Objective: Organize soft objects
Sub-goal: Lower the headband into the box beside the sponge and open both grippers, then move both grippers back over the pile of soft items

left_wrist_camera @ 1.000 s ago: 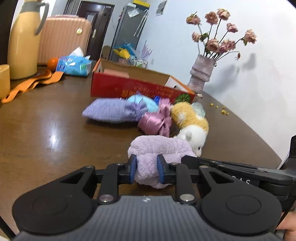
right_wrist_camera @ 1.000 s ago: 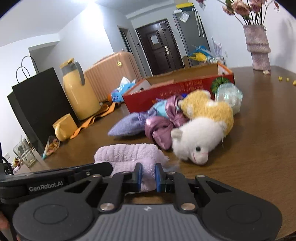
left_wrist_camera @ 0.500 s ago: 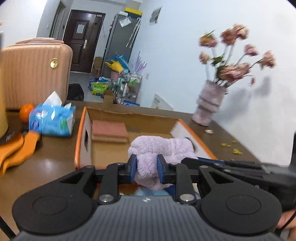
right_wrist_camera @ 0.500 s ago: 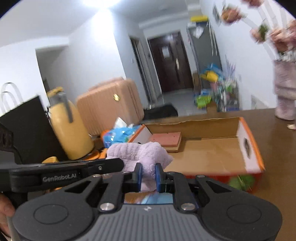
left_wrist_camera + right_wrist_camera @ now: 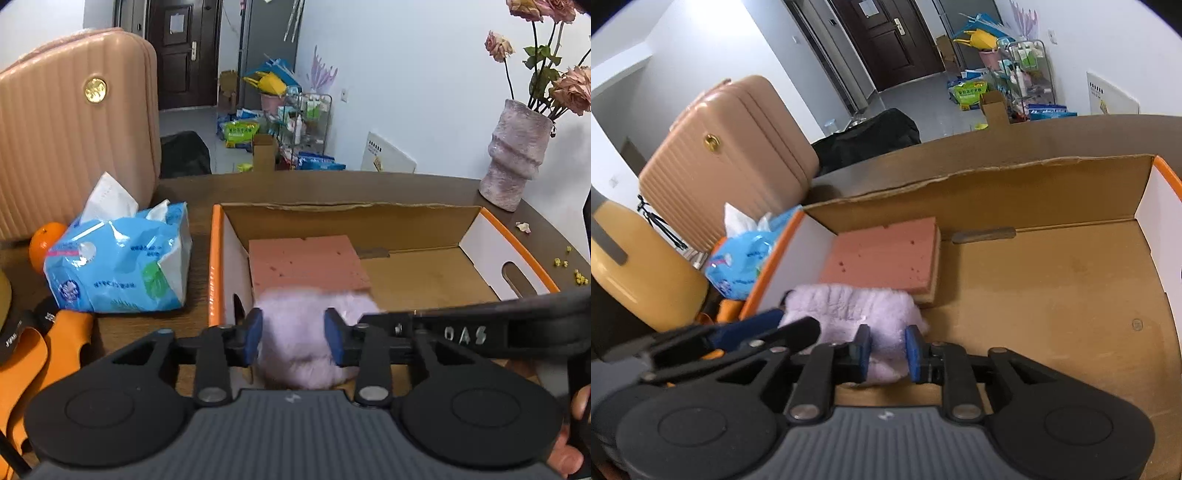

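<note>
Inside the open brown cardboard box on the dark wooden surface, I see the fluffy lilac plush towel lying against a flat pink sponge block. My left gripper and right gripper straddle it, jaws opening, pads easing off.

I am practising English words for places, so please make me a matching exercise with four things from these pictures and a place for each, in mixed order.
Things:
1. purple towel
2. pink sponge
3. tissue pack
4. vase

Places:
A. on the table, left of the box
B. flat on the box floor, in a far corner
C. between the fingers of both grippers, over the box
D. on the table, beyond the box's right end

Pairs: 1-C, 2-B, 3-A, 4-D
</note>
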`<control>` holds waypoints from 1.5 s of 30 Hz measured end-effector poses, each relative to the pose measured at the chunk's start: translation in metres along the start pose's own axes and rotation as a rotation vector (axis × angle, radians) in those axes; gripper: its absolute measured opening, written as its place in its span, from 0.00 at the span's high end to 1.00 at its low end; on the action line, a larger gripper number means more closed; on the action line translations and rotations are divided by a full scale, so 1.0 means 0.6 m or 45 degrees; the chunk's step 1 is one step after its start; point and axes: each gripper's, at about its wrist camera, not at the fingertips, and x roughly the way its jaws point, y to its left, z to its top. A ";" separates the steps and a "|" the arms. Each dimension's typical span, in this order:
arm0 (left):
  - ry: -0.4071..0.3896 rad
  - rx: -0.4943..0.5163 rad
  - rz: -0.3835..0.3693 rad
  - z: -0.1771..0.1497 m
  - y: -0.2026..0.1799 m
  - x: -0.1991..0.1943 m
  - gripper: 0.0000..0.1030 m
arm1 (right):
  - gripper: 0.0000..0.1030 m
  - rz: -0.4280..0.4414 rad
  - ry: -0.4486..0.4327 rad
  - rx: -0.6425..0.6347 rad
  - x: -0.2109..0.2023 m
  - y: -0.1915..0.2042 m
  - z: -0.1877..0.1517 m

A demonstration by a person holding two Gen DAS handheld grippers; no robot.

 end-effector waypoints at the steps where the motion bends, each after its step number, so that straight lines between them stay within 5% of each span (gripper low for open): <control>1: -0.006 0.001 -0.001 0.001 0.001 -0.003 0.54 | 0.75 -0.013 0.006 -0.004 0.001 0.001 -0.003; 2: -0.009 -0.005 -0.007 0.001 0.003 -0.009 0.47 | 0.73 -0.022 0.002 0.004 -0.003 -0.001 -0.004; 11: -0.125 0.002 0.028 0.014 -0.002 -0.136 0.37 | 0.64 -0.108 -0.192 -0.097 -0.176 -0.002 0.005; 13: -0.187 0.018 0.050 0.009 -0.005 -0.184 0.35 | 0.43 -0.148 -0.266 -0.158 -0.236 -0.001 -0.005; 18: -0.356 0.020 0.124 -0.025 -0.011 -0.293 0.20 | 0.24 -0.273 -0.479 -0.299 -0.379 -0.014 -0.062; 25: -0.449 0.039 0.152 -0.062 -0.042 -0.381 0.19 | 0.23 -0.305 -0.575 -0.302 -0.483 -0.019 -0.131; 39: -0.692 0.106 0.192 -0.318 -0.102 -0.545 0.09 | 0.15 -0.343 -0.860 -0.524 -0.580 0.020 -0.406; 45: -0.674 0.061 0.150 -0.428 -0.121 -0.576 0.04 | 0.14 -0.333 -0.864 -0.498 -0.595 0.022 -0.533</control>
